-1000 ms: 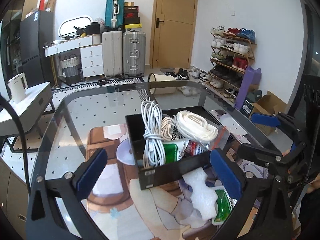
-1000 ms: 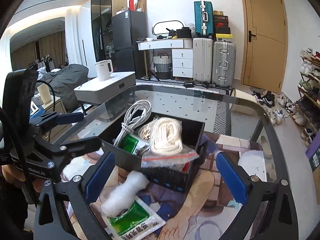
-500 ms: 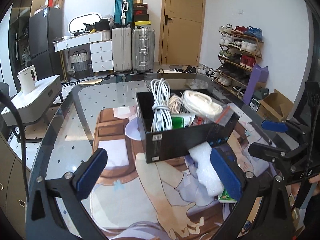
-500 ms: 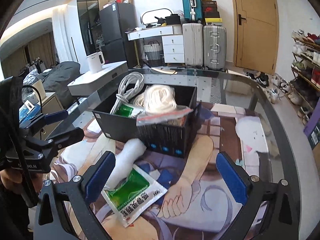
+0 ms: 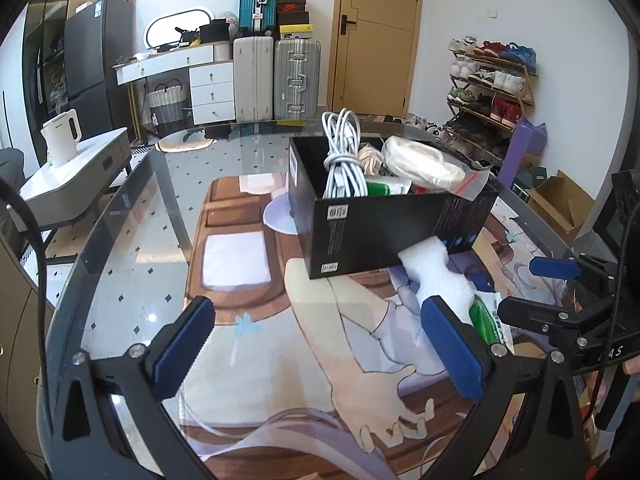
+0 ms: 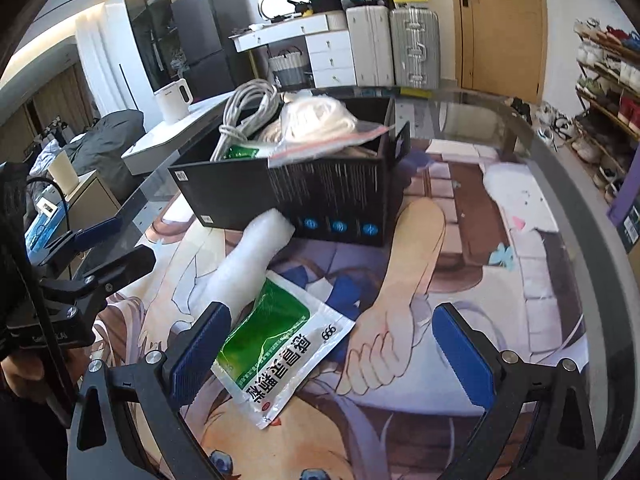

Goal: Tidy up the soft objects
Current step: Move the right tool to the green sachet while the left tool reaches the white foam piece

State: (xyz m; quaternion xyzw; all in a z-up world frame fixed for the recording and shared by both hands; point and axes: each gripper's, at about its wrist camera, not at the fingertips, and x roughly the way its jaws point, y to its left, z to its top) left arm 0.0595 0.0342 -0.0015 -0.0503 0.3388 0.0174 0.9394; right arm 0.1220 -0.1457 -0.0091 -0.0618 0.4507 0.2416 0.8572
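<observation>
This is a lived-in home, probably a combined living room and entryway. A tiered wooden shoe rack [image 5: 494,76] full of sneakers stands by a tan wooden door [image 5: 376,32]; silver and white hard-shell suitcases [image 5: 276,78] line the wall beside a white drawer desk [image 5: 188,80], and a white electric kettle [image 5: 62,136] sits nearby.

Right gripper [image 6: 328,350] spread wide, blue-padded, empty, low over printed table mat [image 6: 460,240]. Just ahead: green-and-white foil sachet [image 6: 280,344] lying flat, white foam roll [image 6: 248,264] leaning against black cardboard box [image 6: 296,184] stuffed with grey coiled cable [image 6: 244,112] and bagged white rope [image 6: 320,120].
</observation>
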